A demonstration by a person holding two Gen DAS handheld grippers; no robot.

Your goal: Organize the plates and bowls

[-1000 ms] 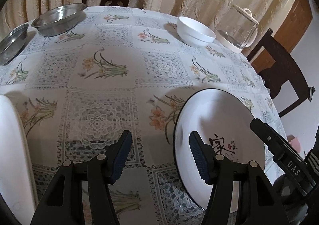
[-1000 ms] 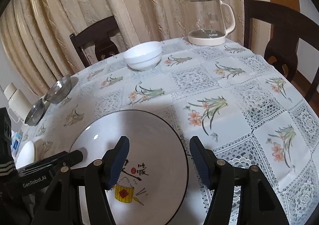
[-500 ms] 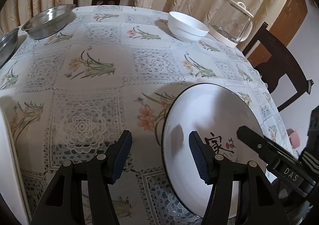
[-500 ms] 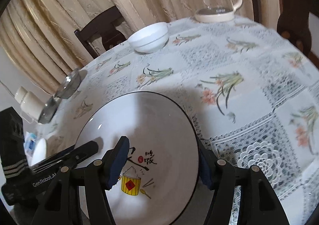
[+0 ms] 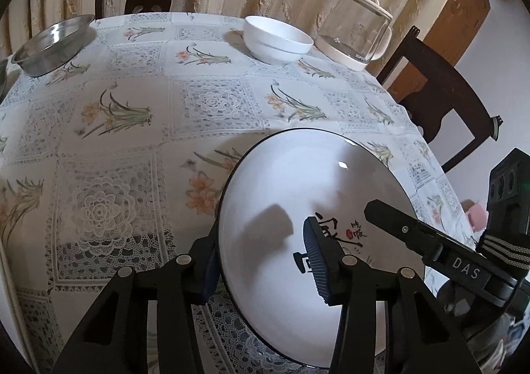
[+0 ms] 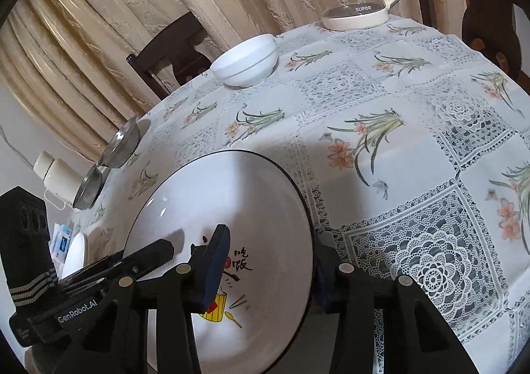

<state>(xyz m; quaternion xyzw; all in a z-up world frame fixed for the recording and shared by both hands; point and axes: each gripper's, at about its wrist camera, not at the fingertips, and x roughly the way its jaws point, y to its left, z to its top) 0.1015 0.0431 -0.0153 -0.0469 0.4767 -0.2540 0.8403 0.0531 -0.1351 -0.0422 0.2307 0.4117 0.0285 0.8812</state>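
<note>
Lighting: soft, even indoor light. Glare: small highlights on the plate [image 5: 331,175]. Shadows: gripper-finger shadows inside the plate; faint ones on the tablecloth [image 6: 414,115]. Distortion: strong fisheye bending, black vignette in the corners. Focus: sharp centrally, slightly soft toward the rims.

Both grippers, left [image 5: 261,261] and right [image 6: 268,261], are black with blue ribbed pads, silver screws and white letters.
</note>
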